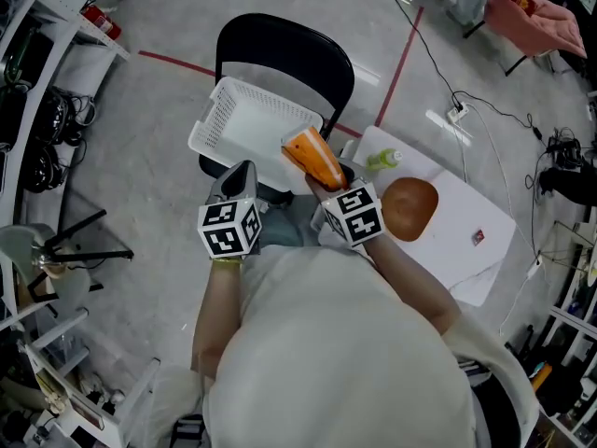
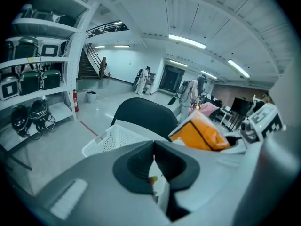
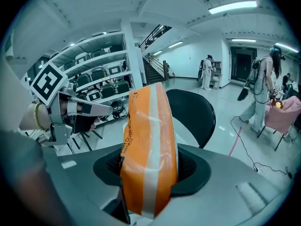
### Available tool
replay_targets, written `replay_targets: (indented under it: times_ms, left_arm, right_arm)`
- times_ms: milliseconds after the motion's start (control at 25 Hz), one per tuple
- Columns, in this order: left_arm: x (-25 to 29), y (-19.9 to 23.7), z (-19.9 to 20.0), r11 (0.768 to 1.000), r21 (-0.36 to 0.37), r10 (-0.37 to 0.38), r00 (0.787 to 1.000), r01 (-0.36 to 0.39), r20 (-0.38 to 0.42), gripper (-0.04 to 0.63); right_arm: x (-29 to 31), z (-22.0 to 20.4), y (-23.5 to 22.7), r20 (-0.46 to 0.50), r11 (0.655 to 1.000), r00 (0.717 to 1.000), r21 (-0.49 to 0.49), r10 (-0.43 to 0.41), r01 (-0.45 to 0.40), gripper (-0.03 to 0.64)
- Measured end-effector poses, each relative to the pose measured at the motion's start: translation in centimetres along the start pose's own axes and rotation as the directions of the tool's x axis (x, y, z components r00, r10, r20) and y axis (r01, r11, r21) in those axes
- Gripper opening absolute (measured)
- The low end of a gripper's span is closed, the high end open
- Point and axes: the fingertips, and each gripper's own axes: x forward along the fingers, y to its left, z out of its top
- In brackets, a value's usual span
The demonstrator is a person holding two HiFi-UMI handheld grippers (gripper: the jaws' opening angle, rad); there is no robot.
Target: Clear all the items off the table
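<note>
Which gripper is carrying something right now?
The right gripper, its jaws clamped on the orange packet; the left gripper is shut on nothing.

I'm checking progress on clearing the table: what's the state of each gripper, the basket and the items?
Left gripper: shut, empty.
Right gripper: shut on the orange packet.
Orange packet: held in the air.
White basket: on the chair, looks empty.
Green bottle: lying on the table.
Brown round dish: on the table.
</note>
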Motion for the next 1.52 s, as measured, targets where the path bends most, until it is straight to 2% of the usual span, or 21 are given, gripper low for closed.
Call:
replay_targets:
  times_ms: [640,1080,1520]
  left_arm:
    - [4.6,6.8,0.6,0.999,0.004,-0.047,0.995,0.048,-0.086,0.009]
    - [7.7,10.1,-1.8,0.997,-0.004,-0.076,0.983,0.076,-0.165,0.009]
    - [11.0,11.8,-5.2,0.996,-0.048,-0.086,0.969,0.077,-0.234,0.009]
  right_arm:
    - [9.0,1.4,2.0,-0.089,0.999,0.996,0.041,-0.002,0.006,0.221]
    - [14.9,-0.8,2.4,-0.162,0.999,0.987,0.049,-0.009,0.017,0.222]
    - [19.0,-4.5,2.3,-0.247,0.996,0.969,0.088,-0.013,0.035,0.225]
